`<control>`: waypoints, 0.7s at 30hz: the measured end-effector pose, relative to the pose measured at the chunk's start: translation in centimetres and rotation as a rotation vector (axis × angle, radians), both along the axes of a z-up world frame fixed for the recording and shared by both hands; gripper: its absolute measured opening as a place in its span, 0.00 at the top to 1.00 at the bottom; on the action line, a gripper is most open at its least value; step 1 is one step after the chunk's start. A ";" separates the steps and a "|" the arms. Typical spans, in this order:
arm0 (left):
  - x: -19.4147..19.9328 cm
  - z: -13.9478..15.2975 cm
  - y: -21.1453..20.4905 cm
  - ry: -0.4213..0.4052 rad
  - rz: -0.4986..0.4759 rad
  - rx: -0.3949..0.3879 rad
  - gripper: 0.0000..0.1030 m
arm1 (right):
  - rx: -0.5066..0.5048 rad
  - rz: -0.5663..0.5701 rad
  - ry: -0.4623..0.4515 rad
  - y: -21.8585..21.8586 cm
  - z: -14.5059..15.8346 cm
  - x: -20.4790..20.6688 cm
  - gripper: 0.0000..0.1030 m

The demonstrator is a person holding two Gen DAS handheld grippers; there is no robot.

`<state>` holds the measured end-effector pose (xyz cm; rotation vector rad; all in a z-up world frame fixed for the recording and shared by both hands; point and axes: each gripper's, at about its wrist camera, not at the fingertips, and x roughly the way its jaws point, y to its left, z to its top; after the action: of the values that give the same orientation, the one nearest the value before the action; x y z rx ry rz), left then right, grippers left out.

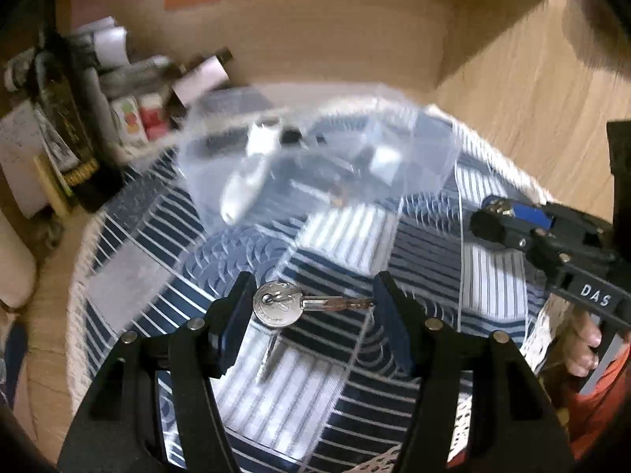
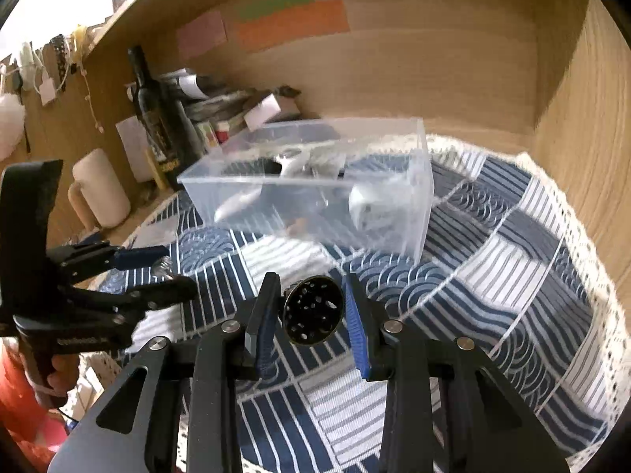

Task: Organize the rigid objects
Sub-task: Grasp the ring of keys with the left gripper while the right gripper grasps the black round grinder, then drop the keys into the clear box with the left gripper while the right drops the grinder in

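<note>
My left gripper (image 1: 311,299) is shut on a silver key (image 1: 278,304), held flat between its pads above the blue and white patterned cloth (image 1: 355,232); a second key (image 1: 270,358) hangs below it. My right gripper (image 2: 309,307) is shut on a round dark metal disc with holes (image 2: 313,310). A clear plastic box (image 2: 315,181) stands ahead on the cloth with several small white and dark objects inside; it also shows, blurred, in the left wrist view (image 1: 315,149). Each gripper shows in the other's view: the right one (image 1: 508,224), the left one (image 2: 157,272).
A dark bottle (image 2: 152,106), cartons, papers and a white mug (image 2: 100,193) crowd the back left corner. Wooden walls (image 2: 434,59) close the back and right. Coloured sticky notes (image 2: 292,23) are on the back wall.
</note>
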<state>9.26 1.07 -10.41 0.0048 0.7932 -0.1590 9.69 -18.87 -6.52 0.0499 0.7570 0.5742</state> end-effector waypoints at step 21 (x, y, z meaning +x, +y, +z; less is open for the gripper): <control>3.5 10.2 2.8 -0.268 0.097 -0.029 0.41 | -0.017 -0.033 -0.219 1.4 7.3 6.0 0.71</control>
<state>12.81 3.90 -0.16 -0.0389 0.5228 -0.0758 15.73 -17.44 0.75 -0.0155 0.5472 0.5320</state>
